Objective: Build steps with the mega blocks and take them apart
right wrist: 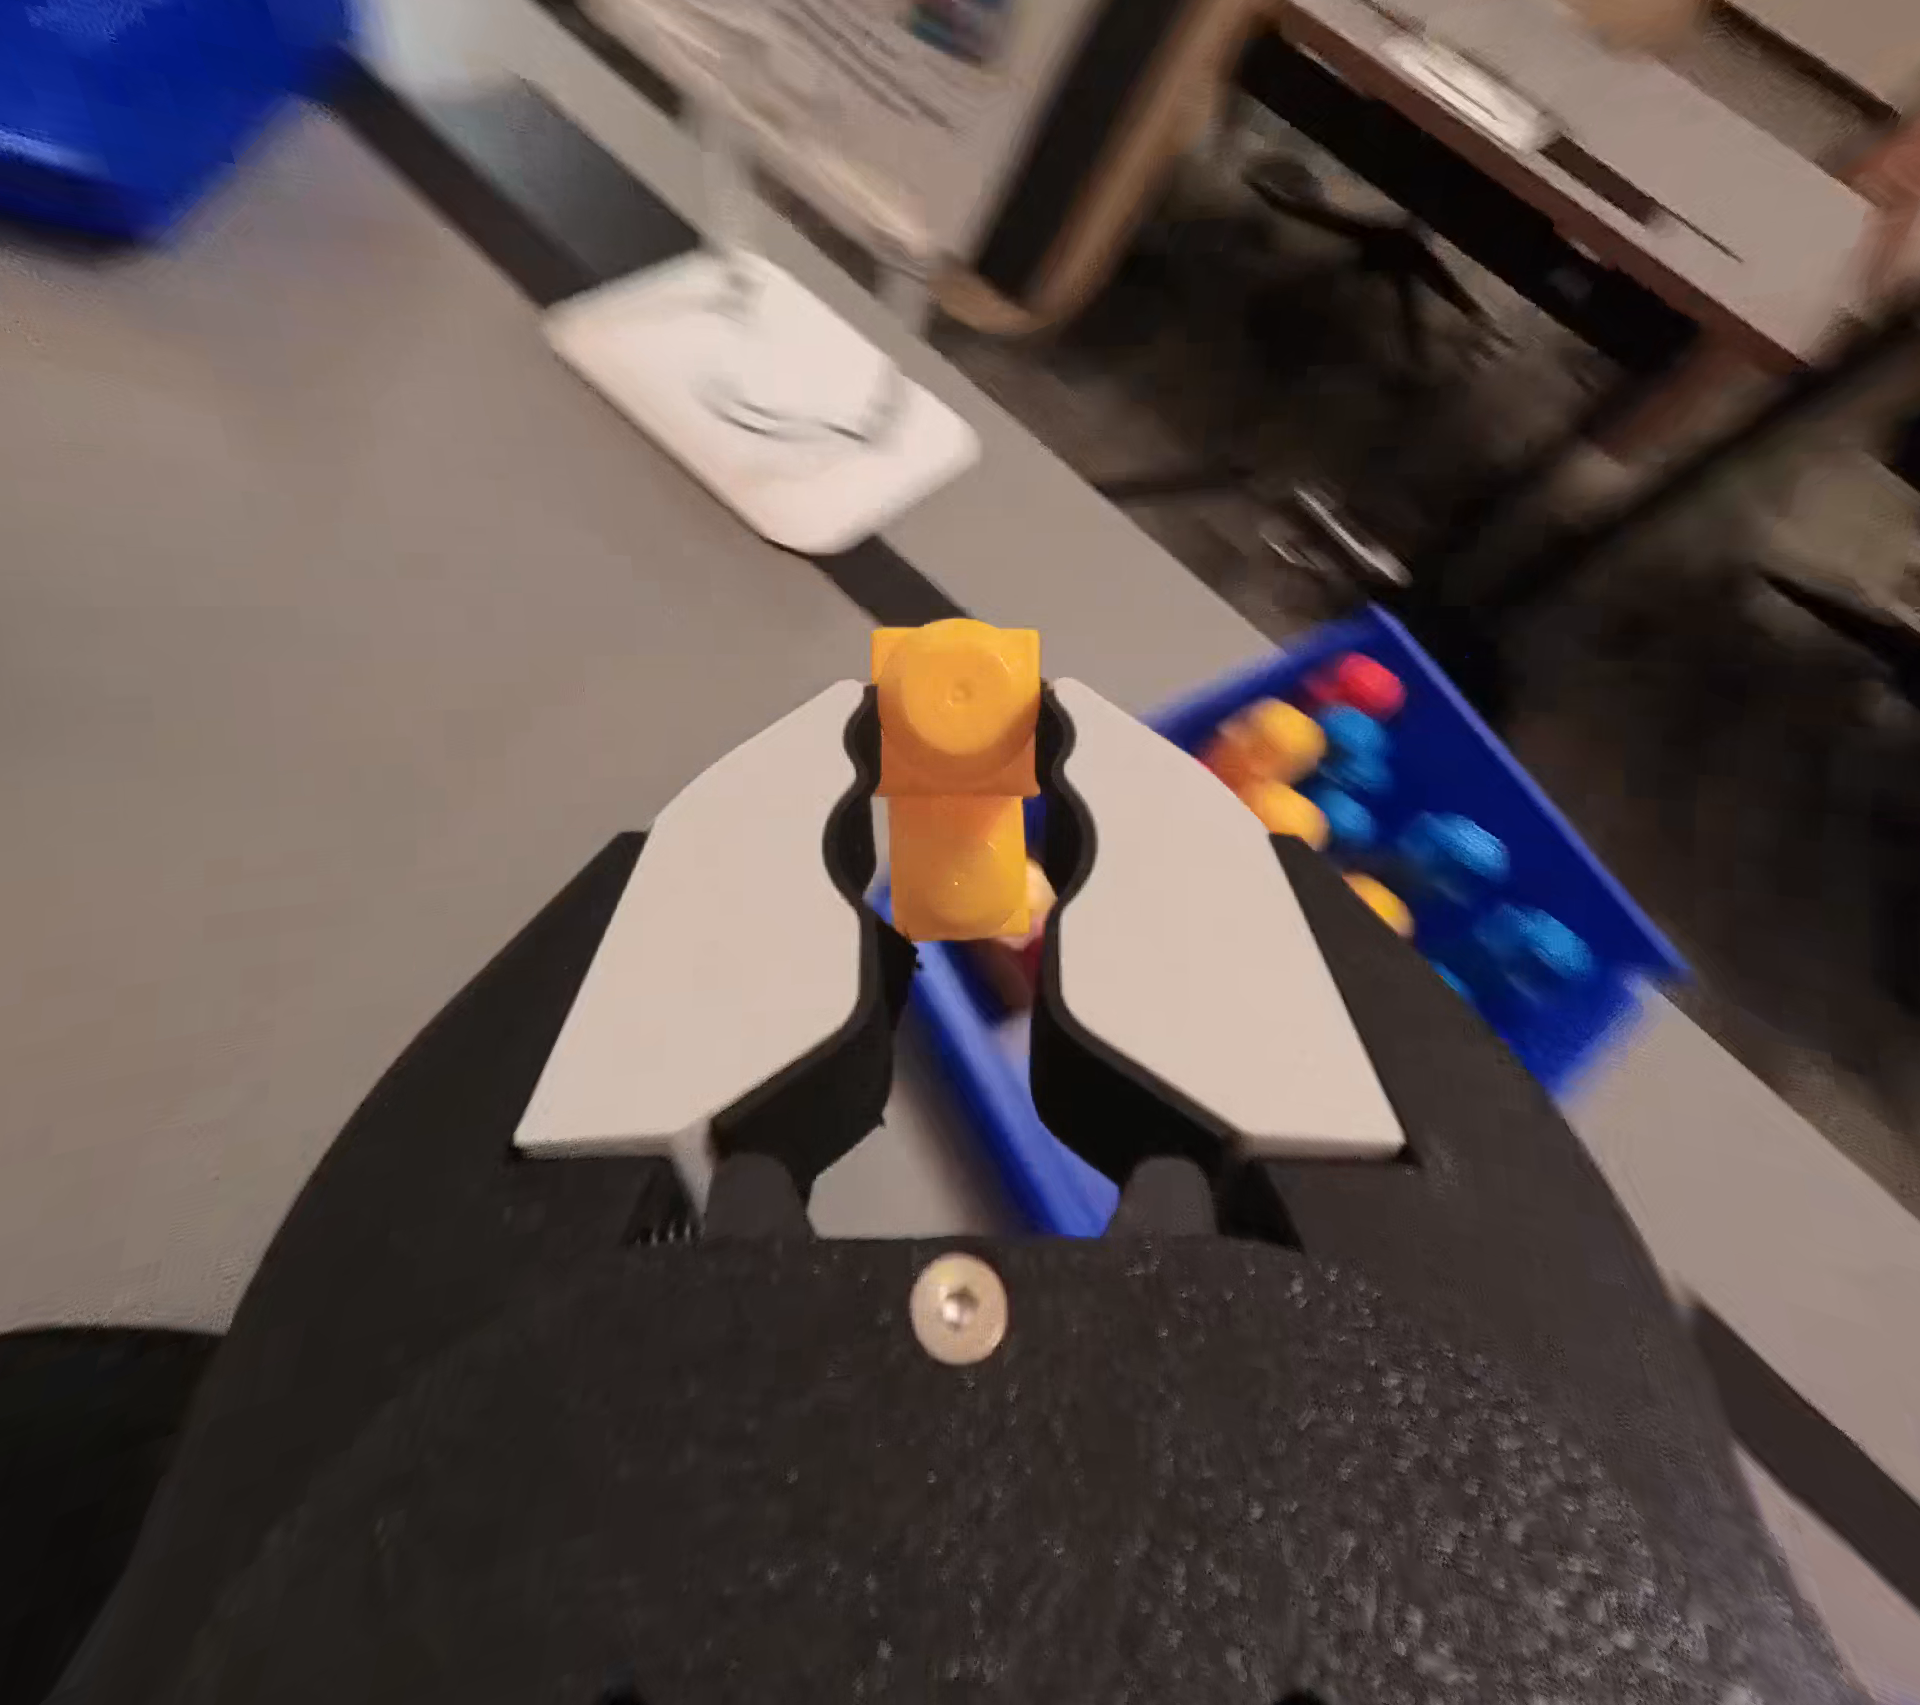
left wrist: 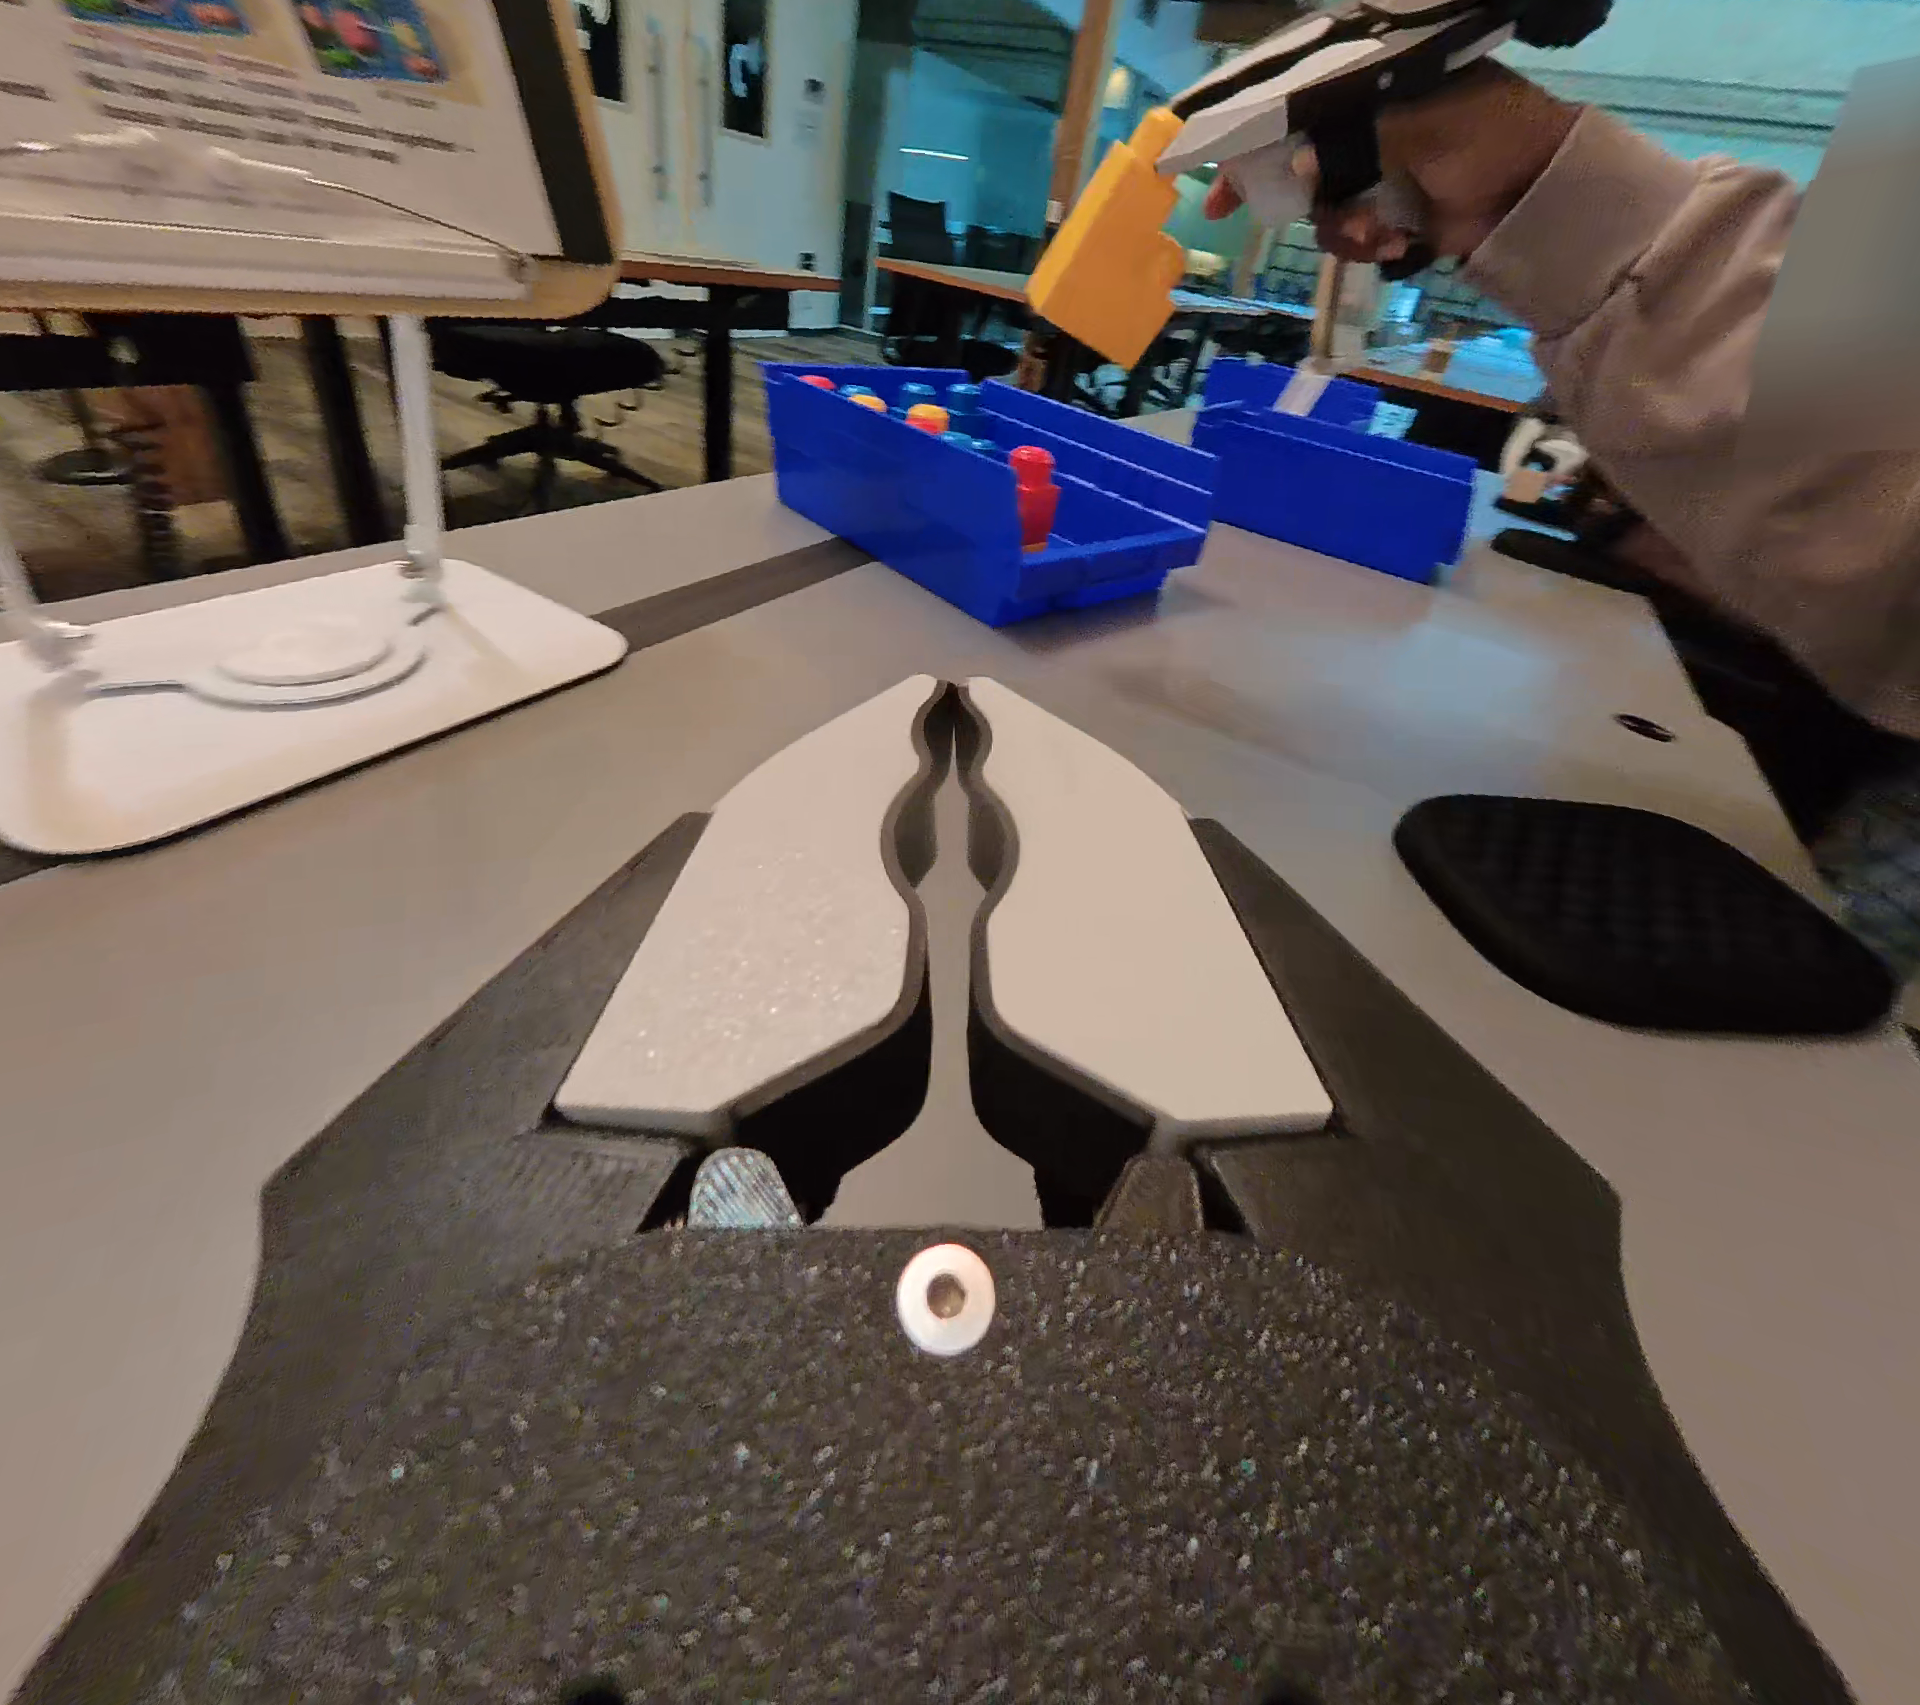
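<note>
Above the blue bin point(left wrist: 987, 502) of blocks: right gripper point(right wrist: 956, 699) clamped on a yellow stepped block point(left wrist: 1107, 253), lifted clear. Low over the grey table point(left wrist: 1299, 679): left gripper point(left wrist: 951, 699) closed, holding nothing.

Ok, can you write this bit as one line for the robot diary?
right gripper: shut on yellow block, lifted above blue bin | left gripper: jaws shut, empty, low over grey table
</note>
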Action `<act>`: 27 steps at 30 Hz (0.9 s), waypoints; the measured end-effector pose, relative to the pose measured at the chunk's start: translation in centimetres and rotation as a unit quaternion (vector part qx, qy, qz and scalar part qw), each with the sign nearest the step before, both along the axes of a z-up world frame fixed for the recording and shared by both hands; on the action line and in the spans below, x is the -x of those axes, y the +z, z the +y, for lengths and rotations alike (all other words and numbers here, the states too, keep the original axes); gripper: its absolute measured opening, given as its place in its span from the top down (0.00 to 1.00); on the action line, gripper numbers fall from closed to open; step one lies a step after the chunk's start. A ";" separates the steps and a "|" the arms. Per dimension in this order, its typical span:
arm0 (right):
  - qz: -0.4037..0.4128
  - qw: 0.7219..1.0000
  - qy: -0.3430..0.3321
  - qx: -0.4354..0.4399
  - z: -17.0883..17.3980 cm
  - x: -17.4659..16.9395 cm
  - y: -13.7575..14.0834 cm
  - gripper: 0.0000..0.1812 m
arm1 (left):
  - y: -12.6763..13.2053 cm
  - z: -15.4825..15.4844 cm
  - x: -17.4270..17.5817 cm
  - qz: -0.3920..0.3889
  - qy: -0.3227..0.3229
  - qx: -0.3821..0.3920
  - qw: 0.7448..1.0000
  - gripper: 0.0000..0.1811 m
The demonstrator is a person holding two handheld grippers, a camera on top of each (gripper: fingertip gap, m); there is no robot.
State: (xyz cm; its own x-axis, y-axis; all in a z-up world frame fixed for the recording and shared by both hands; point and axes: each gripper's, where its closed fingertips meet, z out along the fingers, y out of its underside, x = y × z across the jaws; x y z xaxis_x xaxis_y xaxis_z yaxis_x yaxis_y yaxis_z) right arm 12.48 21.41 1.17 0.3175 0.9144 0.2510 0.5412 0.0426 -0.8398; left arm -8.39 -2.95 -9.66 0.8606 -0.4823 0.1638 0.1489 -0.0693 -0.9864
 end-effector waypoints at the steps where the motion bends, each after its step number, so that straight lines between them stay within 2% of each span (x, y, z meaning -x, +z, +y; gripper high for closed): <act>1: -0.022 0.999 -0.050 -0.006 2.7 -1.3 0.0 0.84 | 0.0 0.1 0.4 0.003 0.015 0.000 1.000 1.00; 3: -0.058 0.989 -0.135 0.010 7.1 -3.5 -0.8 0.84 | 0.0 0.3 1.1 0.012 0.038 -0.002 0.999 1.00; 7: -0.089 0.959 -0.260 0.070 13.5 -5.8 -4.9 0.84 | -0.2 0.6 2.4 0.021 0.078 -0.005 0.997 1.00; 12: -0.072 0.916 -0.363 0.151 18.2 -6.9 -11.2 0.84 | -0.7 0.8 4.2 0.021 0.121 -0.005 0.992 1.00; 15: -0.072 0.895 -0.400 0.184 19.4 -7.4 -14.5 0.84 | -0.5 0.8 4.8 0.030 0.138 -0.014 0.990 1.00; 18: -0.064 0.883 -0.416 0.208 19.8 -7.4 -16.7 0.84 | -0.4 0.8 5.1 0.044 0.147 -0.020 0.988 1.00; 27: -0.050 0.879 -0.440 0.175 20.4 -7.2 -16.8 0.83 | -1.4 1.1 4.1 0.073 0.131 -0.007 0.989 1.00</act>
